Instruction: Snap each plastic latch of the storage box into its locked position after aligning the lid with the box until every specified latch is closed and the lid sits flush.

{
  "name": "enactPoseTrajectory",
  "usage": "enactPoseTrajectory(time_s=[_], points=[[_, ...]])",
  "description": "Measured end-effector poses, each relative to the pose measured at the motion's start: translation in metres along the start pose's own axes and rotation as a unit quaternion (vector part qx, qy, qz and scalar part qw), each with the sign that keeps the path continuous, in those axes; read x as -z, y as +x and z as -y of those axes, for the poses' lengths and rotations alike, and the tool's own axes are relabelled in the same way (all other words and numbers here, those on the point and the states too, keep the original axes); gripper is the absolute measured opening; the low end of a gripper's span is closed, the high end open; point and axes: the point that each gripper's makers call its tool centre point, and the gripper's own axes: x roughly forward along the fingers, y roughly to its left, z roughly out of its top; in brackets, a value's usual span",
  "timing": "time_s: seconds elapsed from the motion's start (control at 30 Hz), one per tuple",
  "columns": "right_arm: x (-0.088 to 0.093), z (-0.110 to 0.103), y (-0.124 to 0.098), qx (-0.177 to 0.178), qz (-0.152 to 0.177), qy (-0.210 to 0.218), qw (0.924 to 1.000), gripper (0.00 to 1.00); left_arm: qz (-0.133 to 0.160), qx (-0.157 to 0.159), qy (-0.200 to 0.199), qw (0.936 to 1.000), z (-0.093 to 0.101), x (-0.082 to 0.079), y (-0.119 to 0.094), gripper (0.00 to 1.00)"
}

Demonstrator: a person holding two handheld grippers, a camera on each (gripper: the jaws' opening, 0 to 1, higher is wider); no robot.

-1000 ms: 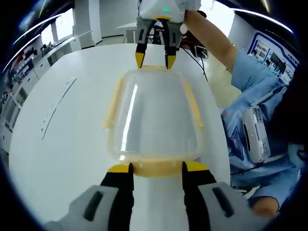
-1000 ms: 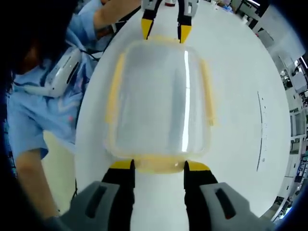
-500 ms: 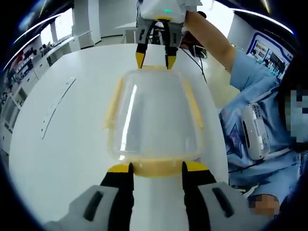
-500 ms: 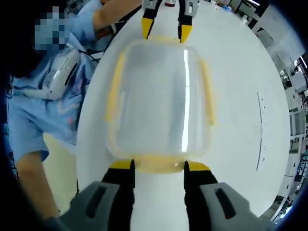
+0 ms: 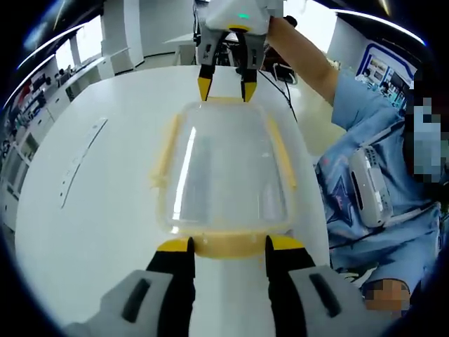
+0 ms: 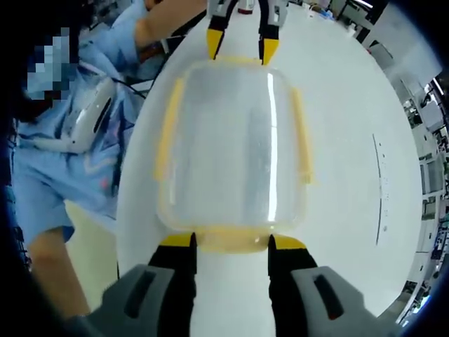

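Storage box [image 5: 224,172], clear, yellow-rimmed, with lid [image 6: 235,140] on; lies on white desk [image 5: 91,210] between the two grippers, one at each short end.
Left gripper [image 5: 226,244]: jaws spread, tips at the near yellow end latch [image 5: 228,246], straddling it; no clamped hold visible.
Right gripper [image 6: 230,242]: jaws likewise spread at the opposite end latch [image 6: 231,242].
Side latches [image 5: 167,147]: yellow strips along both long edges.
Person's blue sleeve [image 5: 365,112]: right of the left gripper.
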Motion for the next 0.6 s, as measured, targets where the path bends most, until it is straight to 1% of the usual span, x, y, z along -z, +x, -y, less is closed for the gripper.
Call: enactPoseTrajectory(time_s=[0.2,0.3,0.6], points=[[0.0017,-0.0042,0.0002,0.004,-0.003,0.002,1.0,0.38,-0.004,-0.001,0.007,1.0,0.0033,-0.0004,0.0018,0.39],[0.0013,-0.0052,0.0003,0.006,0.001,0.007,1.0,0.38,-0.009,-0.004,0.011,0.9999,0.0052,0.0029,0.0063,0.39],[0.0042,-0.0044,0.0069,0.015,-0.001,0.009,0.9998,0.38,-0.012,-0.01,0.015,0.9998,0.001,0.0041,0.0098,0.39]])
